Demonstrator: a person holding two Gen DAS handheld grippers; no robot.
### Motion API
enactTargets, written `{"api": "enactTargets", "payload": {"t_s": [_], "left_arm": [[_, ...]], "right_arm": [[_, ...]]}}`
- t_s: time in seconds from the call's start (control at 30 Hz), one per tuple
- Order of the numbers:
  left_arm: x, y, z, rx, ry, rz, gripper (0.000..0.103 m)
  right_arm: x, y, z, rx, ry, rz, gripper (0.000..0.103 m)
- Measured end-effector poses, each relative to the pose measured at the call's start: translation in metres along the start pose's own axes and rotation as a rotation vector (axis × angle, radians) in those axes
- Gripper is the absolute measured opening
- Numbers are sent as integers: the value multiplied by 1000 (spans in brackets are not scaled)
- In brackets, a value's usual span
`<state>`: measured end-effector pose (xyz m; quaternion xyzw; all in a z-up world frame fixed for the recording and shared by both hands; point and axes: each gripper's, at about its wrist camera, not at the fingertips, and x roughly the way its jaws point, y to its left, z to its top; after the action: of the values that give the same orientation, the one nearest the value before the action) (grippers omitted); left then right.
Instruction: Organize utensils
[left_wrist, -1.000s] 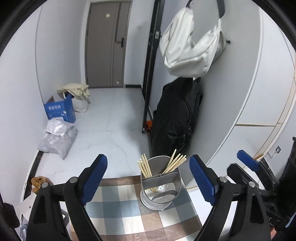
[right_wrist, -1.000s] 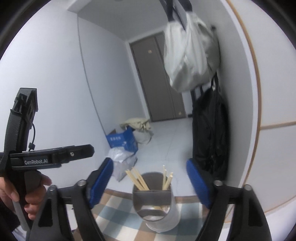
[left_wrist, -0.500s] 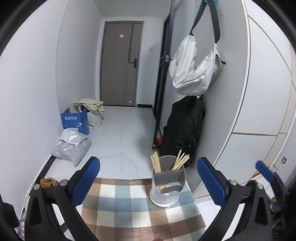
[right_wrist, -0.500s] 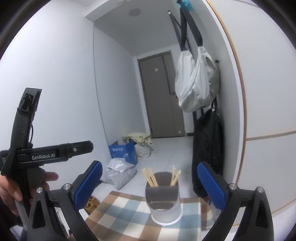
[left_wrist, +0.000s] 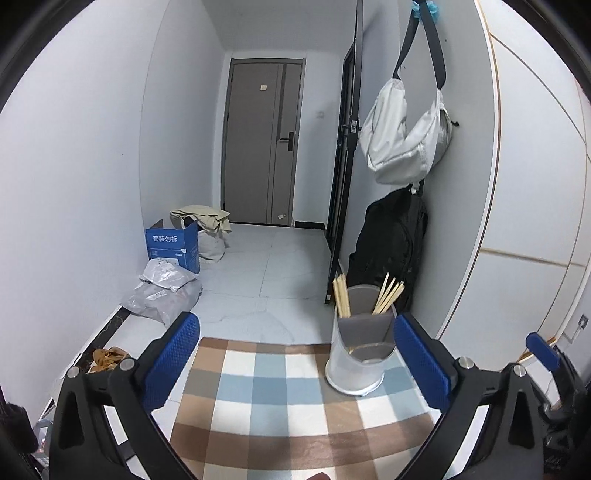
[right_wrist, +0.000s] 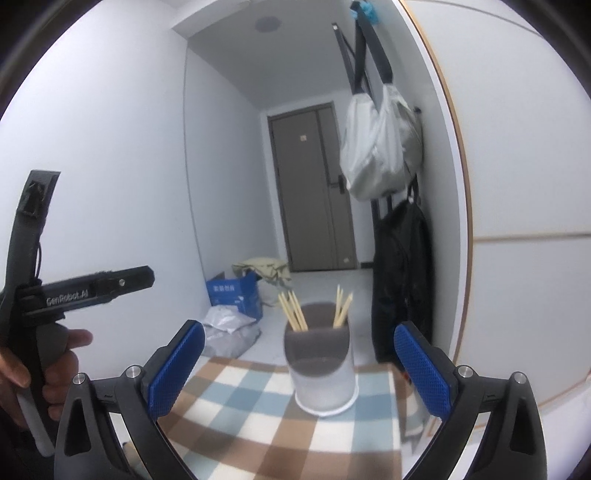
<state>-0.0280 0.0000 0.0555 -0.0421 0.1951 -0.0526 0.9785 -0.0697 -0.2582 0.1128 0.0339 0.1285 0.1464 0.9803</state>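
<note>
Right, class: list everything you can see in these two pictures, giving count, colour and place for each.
Grey cylindrical utensil holder: one, on the cloth.
Pale wooden chopsticks: two bunches, upright in the holder.
Checked brown-blue cloth: one, under the holder.
Blue cardboard box: one, floor by the left wall.
Grey plastic parcels: floor, before the box.
White sling bag: one, hung on the right wall.
Black backpack: one, below it.
Left hand-held gripper: open, blue pads.
Right hand-held gripper: open, blue pads.
</note>
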Motion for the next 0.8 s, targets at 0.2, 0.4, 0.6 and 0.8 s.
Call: {"api": "enactTargets", "payload": {"t_s": [0.2, 0.4, 0.6, 0.8], "left_arm": [[14, 7, -30, -14, 42, 24, 102], [20, 8, -33, -10, 53, 51, 102], [16, 4, -39, 4, 63, 36, 102], [13, 3, -40, 23, 71, 28, 102]], "right_arm": [[-1, 6, -19, -34, 32, -11, 103], [-2, 4, -37, -43, 55, -34, 103], [4, 3, -39, -51, 60, -38, 103], [8, 4, -39, -31, 58, -32, 103]]}}
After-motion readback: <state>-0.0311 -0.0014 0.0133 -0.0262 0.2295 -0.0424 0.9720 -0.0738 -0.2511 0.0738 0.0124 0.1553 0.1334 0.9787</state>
